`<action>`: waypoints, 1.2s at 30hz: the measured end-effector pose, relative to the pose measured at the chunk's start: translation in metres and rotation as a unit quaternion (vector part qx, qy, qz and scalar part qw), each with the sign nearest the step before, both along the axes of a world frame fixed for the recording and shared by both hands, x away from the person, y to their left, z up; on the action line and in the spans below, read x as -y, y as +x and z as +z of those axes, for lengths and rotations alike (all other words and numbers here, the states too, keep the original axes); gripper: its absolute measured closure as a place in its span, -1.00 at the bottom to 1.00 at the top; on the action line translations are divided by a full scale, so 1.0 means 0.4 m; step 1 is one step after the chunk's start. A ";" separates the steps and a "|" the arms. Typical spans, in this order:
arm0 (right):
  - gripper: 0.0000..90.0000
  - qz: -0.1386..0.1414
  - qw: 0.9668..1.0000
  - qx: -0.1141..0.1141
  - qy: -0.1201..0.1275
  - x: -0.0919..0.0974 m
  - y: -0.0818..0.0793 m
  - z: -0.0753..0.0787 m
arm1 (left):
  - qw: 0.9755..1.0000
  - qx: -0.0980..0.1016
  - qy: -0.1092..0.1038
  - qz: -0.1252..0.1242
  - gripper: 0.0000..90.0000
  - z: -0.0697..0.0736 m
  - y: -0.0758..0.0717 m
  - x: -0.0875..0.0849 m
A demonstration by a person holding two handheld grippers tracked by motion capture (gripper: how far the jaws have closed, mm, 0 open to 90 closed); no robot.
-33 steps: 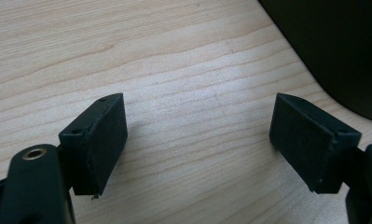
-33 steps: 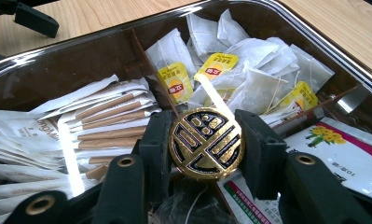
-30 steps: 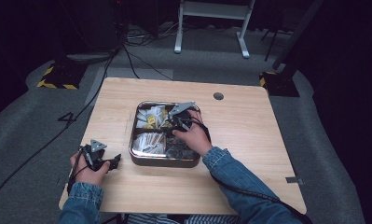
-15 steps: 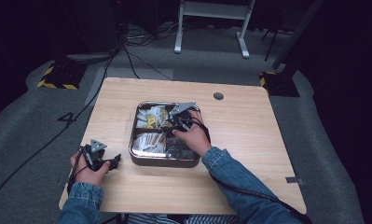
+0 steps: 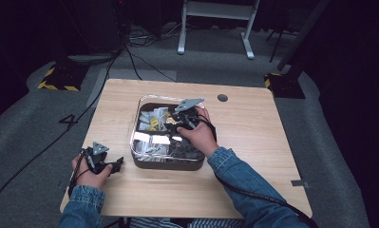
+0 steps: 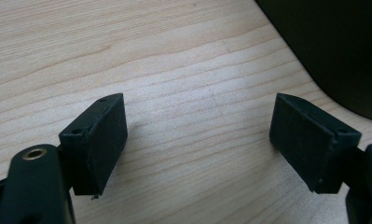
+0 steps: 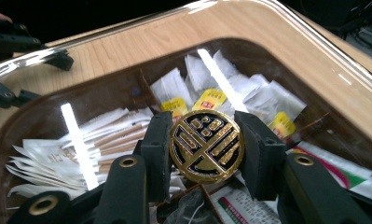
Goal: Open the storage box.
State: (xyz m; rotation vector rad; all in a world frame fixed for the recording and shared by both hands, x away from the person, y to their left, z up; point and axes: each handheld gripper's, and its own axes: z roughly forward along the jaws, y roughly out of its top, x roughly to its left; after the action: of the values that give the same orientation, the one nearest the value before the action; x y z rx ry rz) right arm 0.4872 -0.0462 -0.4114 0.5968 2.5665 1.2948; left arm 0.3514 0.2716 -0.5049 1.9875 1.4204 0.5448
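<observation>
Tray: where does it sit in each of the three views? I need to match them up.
High view: the tray is mid-table, with the right gripper over it.
Left gripper view: its dark wall is in the upper right corner, past the left gripper and its open jaws.
Right gripper view: its shiny rim curves across the top, behind the gold-and-black disc in the jaws.
Shared landmark: the wooden table.

Barely any change across the high-view frames. Right hand (image 5: 201, 135) with its black two-jaw right gripper (image 5: 181, 118) sits a touch closer to the person over the dark compartmented tray (image 5: 138, 160), a small shift at most. No other visible movement at this resolution.
</observation>
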 end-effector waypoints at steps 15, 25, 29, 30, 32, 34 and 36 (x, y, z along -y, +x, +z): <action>0.31 -0.001 1.000 0.019 0.021 0.050 -0.019 0.079 | 1.000 -0.009 -0.004 -0.006 -0.52 0.008 0.006 0.003; 0.31 -0.010 0.999 0.024 0.023 0.121 -0.024 0.113 | 1.000 -0.002 0.006 -0.025 -0.57 0.056 0.008 0.007; 0.31 -0.018 0.999 0.024 0.021 0.166 -0.025 0.124 | 1.000 -0.002 -0.005 -0.020 -0.57 0.059 0.016 0.003; 0.31 -0.020 0.999 0.023 0.019 0.181 -0.025 0.127 | 1.000 -0.004 -0.005 -0.020 -0.57 0.058 0.018 0.003; 0.31 -0.025 0.999 0.024 0.018 0.203 -0.024 0.131 | 1.000 -0.010 -0.003 -0.021 -0.56 0.056 0.023 0.004; 0.31 -0.032 0.999 0.025 0.018 0.227 -0.024 0.133 | 1.000 -0.017 -0.001 -0.020 -0.55 0.054 0.030 0.008; 0.31 -0.038 0.999 0.025 0.019 0.251 -0.023 0.134 | 1.000 -0.019 0.005 -0.024 -0.54 0.053 0.037 0.011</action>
State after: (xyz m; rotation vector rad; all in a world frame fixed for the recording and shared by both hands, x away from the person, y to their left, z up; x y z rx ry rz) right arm 0.4779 -0.1464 -0.3577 0.6556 2.4599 1.3184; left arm 0.3661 0.2671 -0.4838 2.0445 1.3926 0.4959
